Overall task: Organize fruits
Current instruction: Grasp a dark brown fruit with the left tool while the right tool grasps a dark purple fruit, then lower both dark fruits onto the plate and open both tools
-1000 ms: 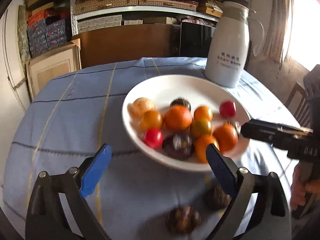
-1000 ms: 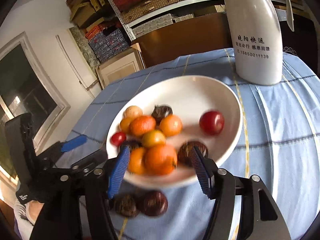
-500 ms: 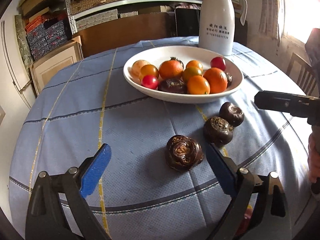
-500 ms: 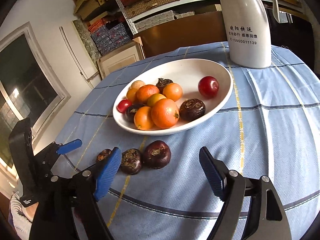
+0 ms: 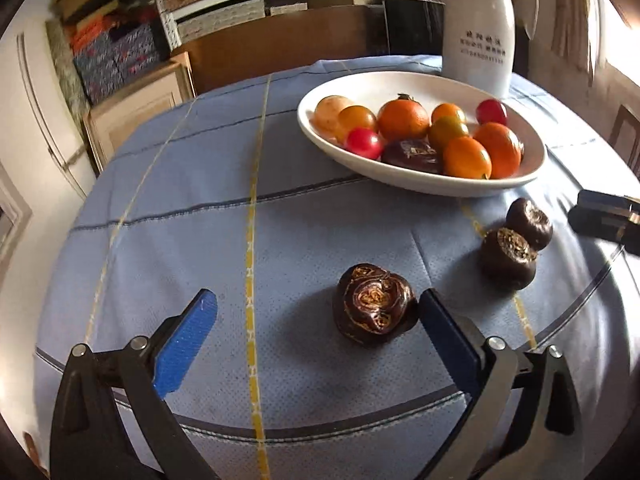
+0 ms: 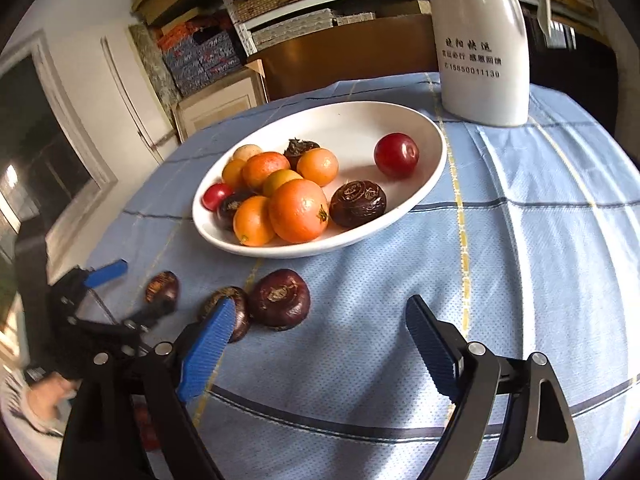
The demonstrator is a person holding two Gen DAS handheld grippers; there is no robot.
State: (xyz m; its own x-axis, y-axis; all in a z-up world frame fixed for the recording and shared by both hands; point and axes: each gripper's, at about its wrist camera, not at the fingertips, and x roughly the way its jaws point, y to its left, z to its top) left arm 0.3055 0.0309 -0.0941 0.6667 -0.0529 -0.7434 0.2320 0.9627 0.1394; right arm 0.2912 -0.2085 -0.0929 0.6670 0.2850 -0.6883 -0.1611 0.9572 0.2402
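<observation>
**Sorting loose water chestnuts toward the fruit bowl**

Left gripper (image 5: 314,322): jaws spread wide and just opened further, gripping nothing. One water chestnut (image 5: 374,305) lies on the blue tablecloth (image 5: 200,240) between the fingers, crowding the right finger; whether it touches that pad cannot be told. Judged purpose: a wide stance to straddle a squat, rounded piece before closing.

Right gripper (image 6: 316,330): jaws have just been opening, now well apart and empty. Two more water chestnuts (image 6: 280,299) sit side by side just ahead of its left finger, one partly hidden behind that fingertip; neither lies between the pads.

White bowl (image 6: 424,176): beyond both grippers, near a white thermos jug (image 6: 482,40). Contents: oranges, small red fruits, and water chestnuts already inside. Judged reason: the bowl serves as collection point, so the three dark pieces on the cloth remain outstanding.

Handling note: the chestnuts look hard and smooth; a grip off centre could roll one away.
</observation>
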